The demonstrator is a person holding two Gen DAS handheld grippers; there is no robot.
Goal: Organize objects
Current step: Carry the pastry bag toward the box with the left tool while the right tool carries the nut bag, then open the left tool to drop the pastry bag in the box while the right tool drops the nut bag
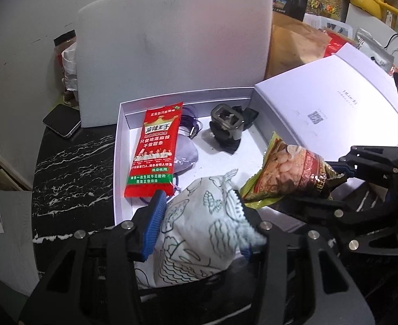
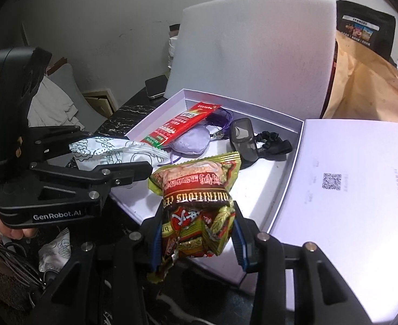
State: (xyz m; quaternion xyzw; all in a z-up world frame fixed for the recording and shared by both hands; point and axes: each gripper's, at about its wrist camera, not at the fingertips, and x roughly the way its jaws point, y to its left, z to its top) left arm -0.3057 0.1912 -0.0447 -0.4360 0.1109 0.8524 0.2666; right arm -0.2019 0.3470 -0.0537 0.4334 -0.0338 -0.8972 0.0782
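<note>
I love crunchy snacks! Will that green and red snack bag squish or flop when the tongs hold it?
Probably squishes: the snack bag is crinkled where the right tongs pinch it. Its puffy top stands up, so likely light, and not very floppy.

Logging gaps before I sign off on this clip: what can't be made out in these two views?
- Purple pouch: mostly covered by the red snack packet in the left wrist view.
- White packet in the left gripper: its lower end is hidden behind the gripper body.
- Green snack bag in the right gripper: print upside down and crumpled, unreadable.
- Lid text: too small; its right part is cut by the frame edge.
</note>
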